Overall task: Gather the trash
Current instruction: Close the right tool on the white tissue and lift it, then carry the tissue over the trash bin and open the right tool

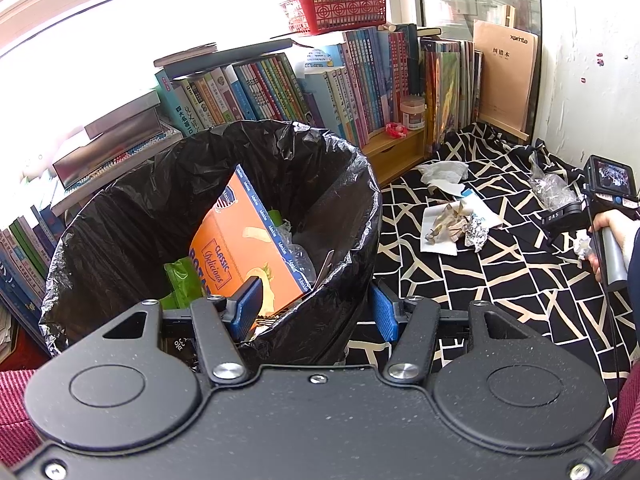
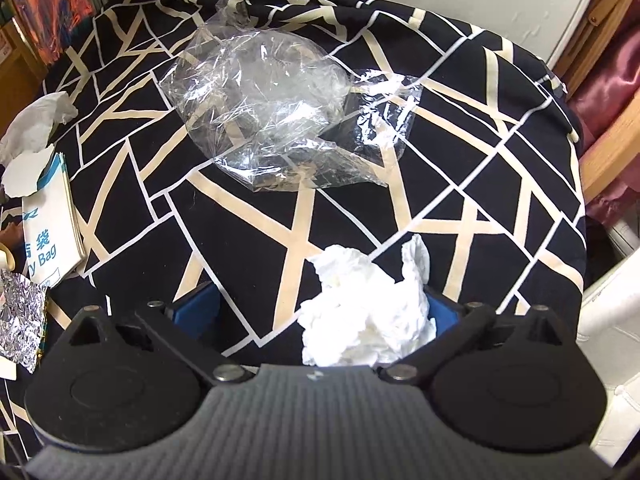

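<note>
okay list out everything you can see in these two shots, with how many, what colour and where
trash bin: one, black liner, left of the cloth, its rim between the left gripper's blue pads
orange box: one, upright inside the bin
green packet: one, in the bin beside the box
patterned cloth: one, black with cream lines, under the litter
crumpled tissue: one, white, between the right gripper's pads
clear plastic wrap: one, beyond the tissue
foil: one, silver, mid-cloth
white tissue: one, near the shelf
books: many, shelved behind
red basket: one, atop books
left gripper: black
right gripper: black, open
</note>
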A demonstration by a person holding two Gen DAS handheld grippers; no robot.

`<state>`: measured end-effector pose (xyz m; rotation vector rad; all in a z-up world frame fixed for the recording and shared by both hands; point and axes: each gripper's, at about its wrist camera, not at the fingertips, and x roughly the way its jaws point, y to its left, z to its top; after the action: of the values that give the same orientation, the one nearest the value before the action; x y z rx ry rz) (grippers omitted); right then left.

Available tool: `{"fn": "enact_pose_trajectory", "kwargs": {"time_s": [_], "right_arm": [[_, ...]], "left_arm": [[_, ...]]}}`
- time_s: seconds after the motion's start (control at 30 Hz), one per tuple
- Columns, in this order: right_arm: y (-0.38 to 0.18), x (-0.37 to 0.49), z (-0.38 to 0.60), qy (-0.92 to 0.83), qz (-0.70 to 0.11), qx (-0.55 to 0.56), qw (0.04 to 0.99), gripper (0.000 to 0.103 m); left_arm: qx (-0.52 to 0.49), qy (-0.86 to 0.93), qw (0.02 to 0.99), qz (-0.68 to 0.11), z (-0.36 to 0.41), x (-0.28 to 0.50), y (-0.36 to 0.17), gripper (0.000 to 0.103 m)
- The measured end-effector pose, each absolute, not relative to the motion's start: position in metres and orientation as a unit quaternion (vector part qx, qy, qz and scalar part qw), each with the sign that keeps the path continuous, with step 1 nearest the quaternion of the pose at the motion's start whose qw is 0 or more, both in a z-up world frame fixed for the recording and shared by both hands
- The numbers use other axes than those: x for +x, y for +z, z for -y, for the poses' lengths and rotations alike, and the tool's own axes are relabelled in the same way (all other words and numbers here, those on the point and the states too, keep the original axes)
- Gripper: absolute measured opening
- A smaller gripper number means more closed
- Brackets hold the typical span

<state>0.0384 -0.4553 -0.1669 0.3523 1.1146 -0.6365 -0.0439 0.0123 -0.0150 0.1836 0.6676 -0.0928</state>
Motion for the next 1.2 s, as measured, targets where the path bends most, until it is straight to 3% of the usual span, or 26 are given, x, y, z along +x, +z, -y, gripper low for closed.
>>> {"fn": "enact_pose_trajectory", "kwargs": {"time_s": [0.13,0.27,0.37,0.67,0.97,1.2], "right_arm": [[-0.154,0.029,0.466,-0.313,-0.497,0.208,0.783,0.085],[-0.147,0.021,0.475,-0.328,-0.497,0.237,0.767,0.048],[-0.142,0.021,0.472,-0.329,-0.498,0.244,0.764,0.033],[-0.089,0.046,0.415,-0.219,-0.438,0.233,0.840,0.030],[-0.004,0.053,0.295,0.060,-0.366,0.196,0.908,0.030],[0.062,0.033,0.220,0.245,-0.316,0.174,0.900,0.031]], "left_arm": [[0.090,-0.046,0.940,-0.327,-0.012,-0.044,-0.015,0.055],[0.090,-0.046,0.940,-0.327,-0.012,-0.044,-0.015,0.055],[0.090,-0.046,0.940,-0.327,-0.012,-0.044,-0.015,0.055],[0.092,-0.044,0.940,-0.326,-0.011,-0.045,-0.015,0.055],[0.095,-0.041,0.940,-0.326,-0.009,-0.044,-0.017,0.057],[0.096,-0.043,0.939,-0.327,-0.008,-0.044,-0.018,0.059]]}}
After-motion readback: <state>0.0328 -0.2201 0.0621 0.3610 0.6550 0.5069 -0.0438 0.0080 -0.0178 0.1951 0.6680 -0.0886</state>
